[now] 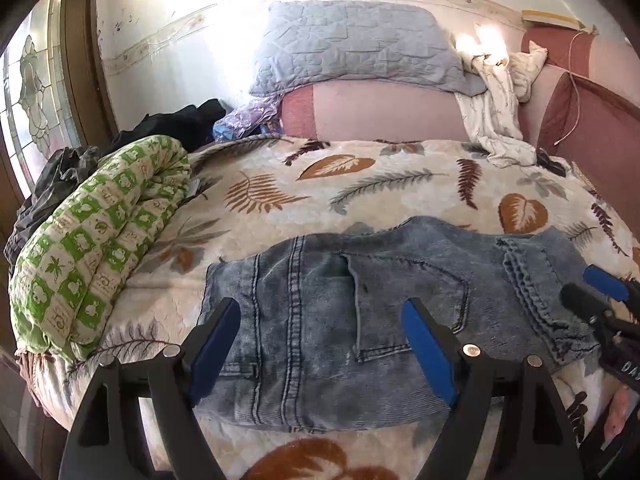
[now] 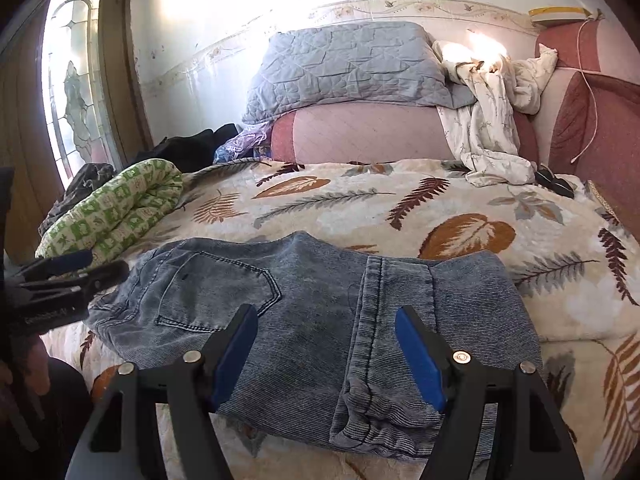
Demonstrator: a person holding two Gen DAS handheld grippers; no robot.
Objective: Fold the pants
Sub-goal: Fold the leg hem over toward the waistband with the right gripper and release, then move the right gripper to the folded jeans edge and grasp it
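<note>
Faded blue jeans [image 1: 328, 320] lie folded into a compact bundle on a leaf-patterned blanket [image 1: 360, 188], back pocket facing up. They also show in the right wrist view [image 2: 320, 312], with a folded leg hem on top at the right. My left gripper [image 1: 322, 312] is open and empty, hovering over the bundle's left half. My right gripper [image 2: 326, 316] is open and empty over its right half. Each gripper shows at the edge of the other's view: the right one [image 1: 592, 284] and the left one [image 2: 88, 268].
A rolled green-and-white quilt [image 1: 96, 240] lies at the left of the bed. Dark clothes [image 1: 172, 124] are piled behind it. A blue quilted pillow [image 1: 352, 48] and a white garment [image 1: 496, 108] rest on the pink headboard [image 1: 380, 112]. A glass door [image 2: 76, 88] stands at the left.
</note>
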